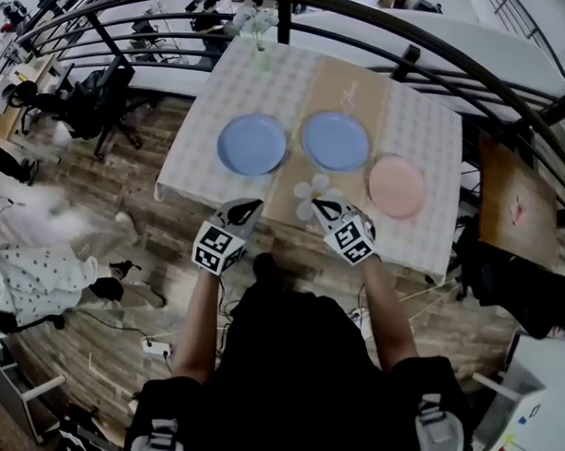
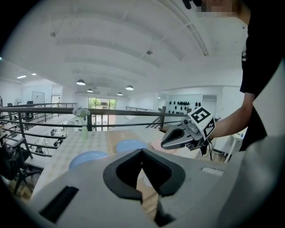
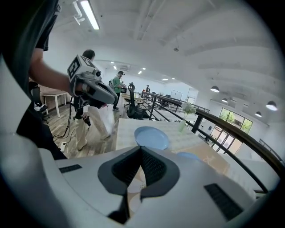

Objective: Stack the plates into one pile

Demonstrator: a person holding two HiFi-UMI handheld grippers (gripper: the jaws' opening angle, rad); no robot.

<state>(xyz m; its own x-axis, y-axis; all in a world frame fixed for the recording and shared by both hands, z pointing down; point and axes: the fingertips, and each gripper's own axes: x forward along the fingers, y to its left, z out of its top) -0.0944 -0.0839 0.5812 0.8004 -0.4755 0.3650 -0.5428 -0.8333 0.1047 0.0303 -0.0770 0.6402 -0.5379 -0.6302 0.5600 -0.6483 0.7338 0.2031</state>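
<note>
Three plates lie apart in a row on the table [image 1: 421, 243]: a blue plate [image 1: 252, 145] at the left, a second blue plate [image 1: 335, 140] in the middle on a tan runner, and a pink plate [image 1: 397, 186] at the right. Both grippers hover over the near table edge, short of the plates. My left gripper [image 1: 245, 208] is shut and empty, pointing toward the left blue plate [image 2: 87, 158]. My right gripper [image 1: 324, 209] is also shut and empty, above a white flower-shaped mat [image 1: 313, 195]. The right gripper view shows the left blue plate [image 3: 151, 137] beyond its jaws.
A vase of white flowers [image 1: 259, 39] stands at the table's far edge, against a dark metal railing [image 1: 410, 30]. A wooden side table [image 1: 515, 200] is to the right. Cables and a power strip [image 1: 156, 347] lie on the floor by the person's feet.
</note>
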